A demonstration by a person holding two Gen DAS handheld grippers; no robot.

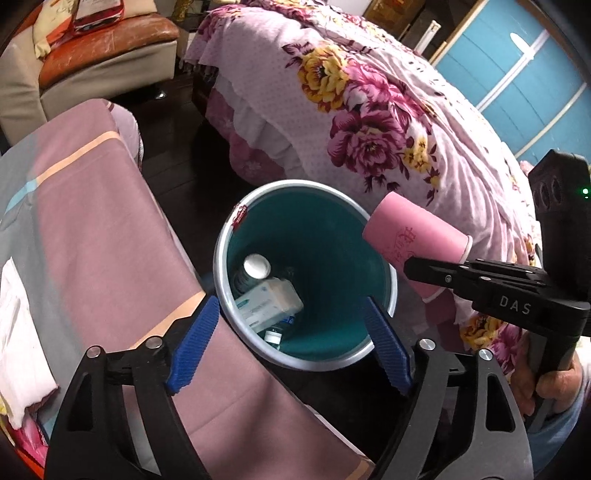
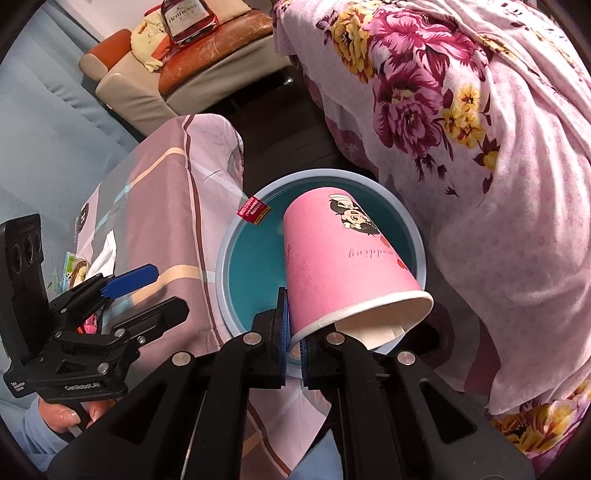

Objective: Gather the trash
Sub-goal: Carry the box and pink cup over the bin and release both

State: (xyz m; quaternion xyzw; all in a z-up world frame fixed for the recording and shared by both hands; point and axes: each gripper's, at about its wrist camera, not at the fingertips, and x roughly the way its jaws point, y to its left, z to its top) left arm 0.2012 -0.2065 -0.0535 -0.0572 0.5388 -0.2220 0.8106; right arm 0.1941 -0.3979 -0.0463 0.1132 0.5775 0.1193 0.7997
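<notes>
A bed draped in a pink floral blanket fills the right side of the room, its large magenta and yellow blooms running down over a frilled pink bed skirt to the dark floor. Opposite, a tabletop under a mauve, grey and peach striped cloth carries a white tissue and a few small packets whose labels are too blurred to read. Beyond, a cream sofa with worn orange leather cushions holds a yellow cushion and a large Hennessy-labelled bottle-shaped pillow. Blue panelled doors with white trim stand behind the bed.
</notes>
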